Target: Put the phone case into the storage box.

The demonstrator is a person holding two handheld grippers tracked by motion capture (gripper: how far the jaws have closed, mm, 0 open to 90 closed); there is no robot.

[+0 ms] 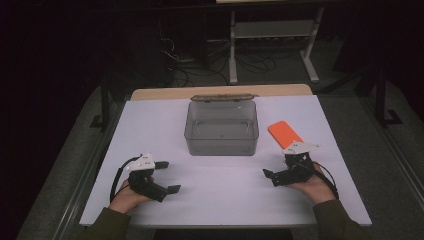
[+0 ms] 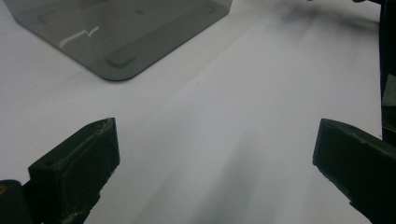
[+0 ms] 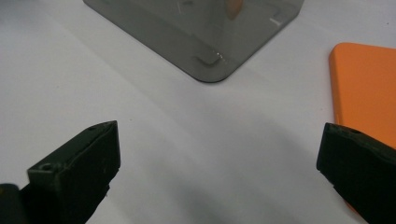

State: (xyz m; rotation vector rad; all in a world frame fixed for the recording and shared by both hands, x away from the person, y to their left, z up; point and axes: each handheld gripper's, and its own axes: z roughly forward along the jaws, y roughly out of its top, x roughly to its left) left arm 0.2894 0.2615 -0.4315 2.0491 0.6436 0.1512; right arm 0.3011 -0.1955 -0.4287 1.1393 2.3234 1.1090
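High view, left tool and right tool wide, near table edge, bare white table between, box beyond.

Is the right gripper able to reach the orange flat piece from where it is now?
Probably yes. The right gripper has its jaws wide open with nothing in them, and the orange flat piece lies flat just beyond it on the white table. The grey box stands to the side, apart from it.
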